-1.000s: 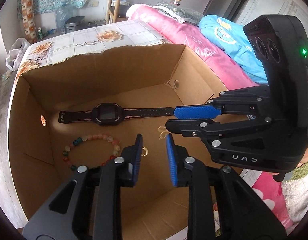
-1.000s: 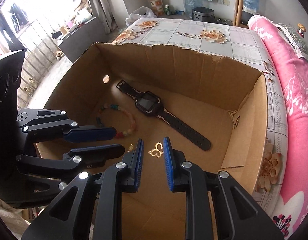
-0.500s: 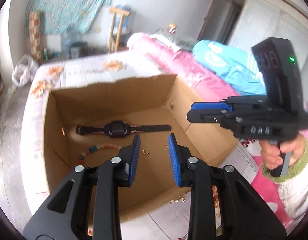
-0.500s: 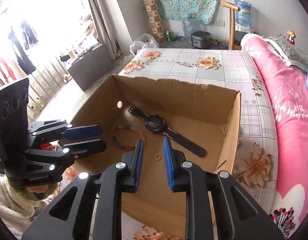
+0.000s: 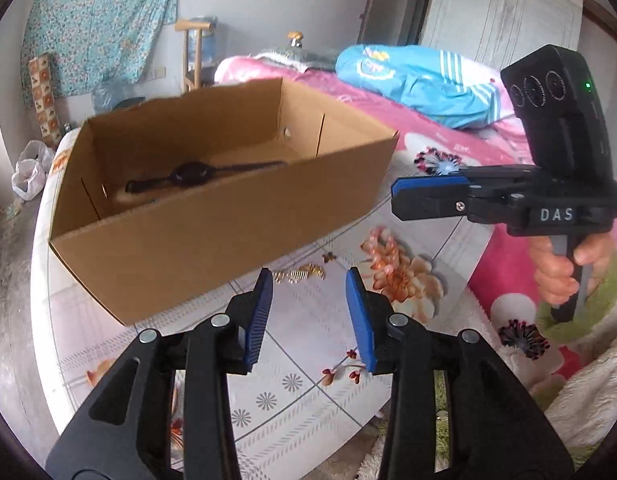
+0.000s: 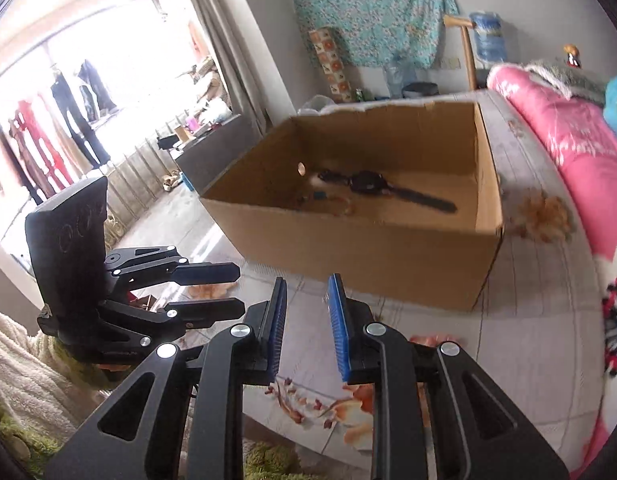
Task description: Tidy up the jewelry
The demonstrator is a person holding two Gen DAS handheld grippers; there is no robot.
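Note:
An open cardboard box (image 5: 212, 232) (image 6: 360, 256) stands on the floral table. Inside lies a black watch (image 5: 192, 172) (image 6: 368, 182); a bead bracelet (image 6: 332, 200) shows blurred beside it. Gold jewelry pieces (image 5: 298, 274) and a small dark piece (image 5: 328, 257) lie on the table just outside the box's near wall. My left gripper (image 5: 308, 316) is open and empty, held back above the table near those pieces. My right gripper (image 6: 306, 326) is open and empty, outside the box; it also shows in the left wrist view (image 5: 428, 196).
The table's flowered cloth (image 5: 308, 384) runs to a near edge. A pink bed (image 5: 408, 120) with a blue pillow (image 5: 420, 80) lies to the right. A wooden chair (image 5: 192, 52) stands behind. A fluffy rug (image 6: 24, 400) is below.
Both grippers have pulled back out of the box and lowered, so the box's outer wall now faces them. The gold pieces on the table have come into view.

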